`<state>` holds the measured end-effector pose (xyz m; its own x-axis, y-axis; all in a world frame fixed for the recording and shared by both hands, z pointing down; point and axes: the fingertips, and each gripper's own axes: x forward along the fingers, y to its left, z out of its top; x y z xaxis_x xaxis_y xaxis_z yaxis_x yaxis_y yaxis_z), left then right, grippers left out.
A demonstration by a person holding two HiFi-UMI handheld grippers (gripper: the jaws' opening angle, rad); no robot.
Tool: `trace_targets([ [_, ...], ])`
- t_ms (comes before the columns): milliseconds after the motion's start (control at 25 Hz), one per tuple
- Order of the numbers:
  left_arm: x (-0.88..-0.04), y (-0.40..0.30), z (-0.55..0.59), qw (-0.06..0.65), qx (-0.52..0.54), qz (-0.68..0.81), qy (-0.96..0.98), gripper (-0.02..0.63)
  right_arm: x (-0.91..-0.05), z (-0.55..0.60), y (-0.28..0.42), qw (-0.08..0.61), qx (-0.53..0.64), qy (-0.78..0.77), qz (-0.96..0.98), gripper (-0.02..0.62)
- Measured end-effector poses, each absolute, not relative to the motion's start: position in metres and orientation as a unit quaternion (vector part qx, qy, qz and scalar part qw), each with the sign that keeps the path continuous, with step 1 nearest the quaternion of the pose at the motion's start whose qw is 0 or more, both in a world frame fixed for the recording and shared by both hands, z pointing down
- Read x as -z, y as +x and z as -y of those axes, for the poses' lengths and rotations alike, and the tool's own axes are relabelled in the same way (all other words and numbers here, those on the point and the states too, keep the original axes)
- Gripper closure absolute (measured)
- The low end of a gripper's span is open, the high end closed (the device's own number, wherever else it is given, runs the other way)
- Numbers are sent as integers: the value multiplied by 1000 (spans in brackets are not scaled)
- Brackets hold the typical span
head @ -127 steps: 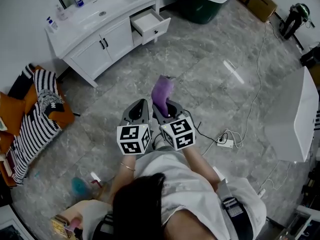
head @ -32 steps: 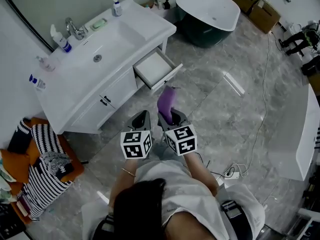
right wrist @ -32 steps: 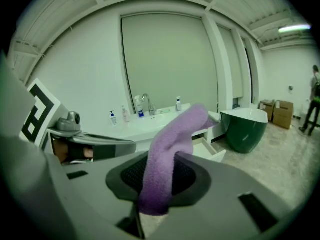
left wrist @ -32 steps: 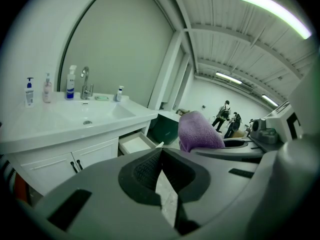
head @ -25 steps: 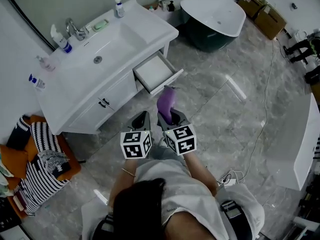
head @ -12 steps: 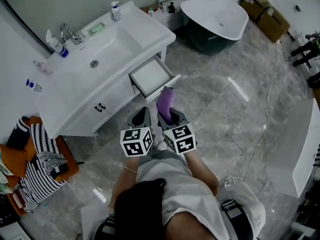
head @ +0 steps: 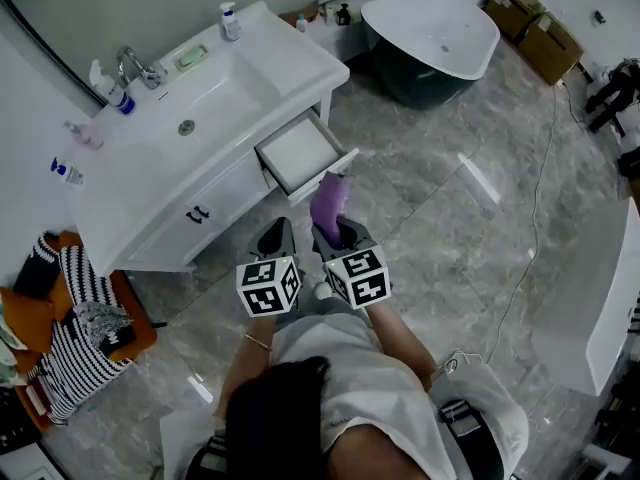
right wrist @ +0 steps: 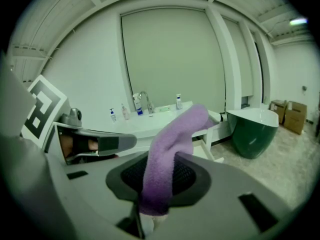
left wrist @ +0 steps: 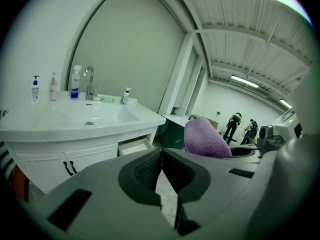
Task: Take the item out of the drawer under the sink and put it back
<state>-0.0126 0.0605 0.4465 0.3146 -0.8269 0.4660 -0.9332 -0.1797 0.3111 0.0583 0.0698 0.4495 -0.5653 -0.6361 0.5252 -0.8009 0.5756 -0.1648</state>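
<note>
Across the last few seconds the person has walked up to the vanity. Where the open drawer sat far off at the top of the head view, it now lies just beyond the tip of the purple cloth, near it but not yet touching. Over the last second the approach has nearly stopped, and the drawer has only crept a little closer to the cloth.

The grip has not changed. The right hand-held gripper stays clamped on the lower end of the cloth, its pads pressing the fabric from both sides. The left hand-held gripper rides just beside it, on the side of the drawer nearer the cupboard doors. Its jaws are together with nothing between them.

For the task this reads as the return leg: the item is out, the drawer stands pulled out and empty, and what is left is likely to carry the cloth over the drawer's front rim and release it inside.

The cloth's long axis runs from the jaws straight toward the drawer, along the line the right hand-held gripper points. Its free end leads, rising up and forward from the pads. Its rounded tip droops slightly toward the drawer front, while the clamped end is the one farthest from the drawer.
</note>
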Motion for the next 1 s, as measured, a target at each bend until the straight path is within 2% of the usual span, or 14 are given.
trace_targets([
  [240, -452, -3, -59, 274, -106, 566, 771, 601, -447, -70, 67, 209, -190, 423, 861, 494],
  [440, -459, 6, -50, 264, -131, 544, 785, 601, -441, -61, 61, 173, -207, 414, 870, 494],
  [1000, -471, -11, 7, 268, -142, 529, 793, 601, -439, 0, 43, 191, -192, 425, 864, 494],
])
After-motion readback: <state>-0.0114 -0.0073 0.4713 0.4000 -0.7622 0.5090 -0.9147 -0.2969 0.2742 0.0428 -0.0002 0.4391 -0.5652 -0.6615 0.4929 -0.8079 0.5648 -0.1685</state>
